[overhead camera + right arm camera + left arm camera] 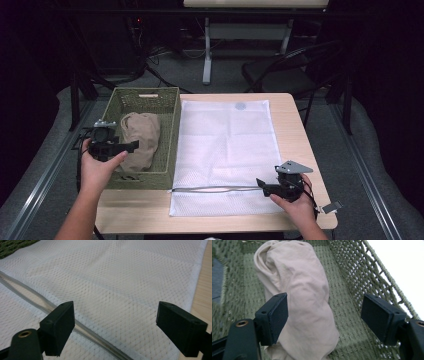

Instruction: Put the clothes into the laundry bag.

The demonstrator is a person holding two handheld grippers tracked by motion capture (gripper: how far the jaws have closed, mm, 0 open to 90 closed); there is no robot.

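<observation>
High view: left gripper (134, 145) jaws spread, empty, above beige cloth (140, 140) lying in green woven basket (172, 131). Right gripper (260, 185) jaws wide apart, empty, over white mesh bag (225, 145) beside zipper (215, 189).

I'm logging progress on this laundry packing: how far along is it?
Early stage. Done: the white mesh laundry bag lies flat on the wooden table, with its zipper running across near the person. In hand: nothing yet; the left claw hangs open over the crumpled beige garment in the green woven basket, and the right claw is open above the zipper. Left: gripping the garment, moving it into the bag.
</observation>
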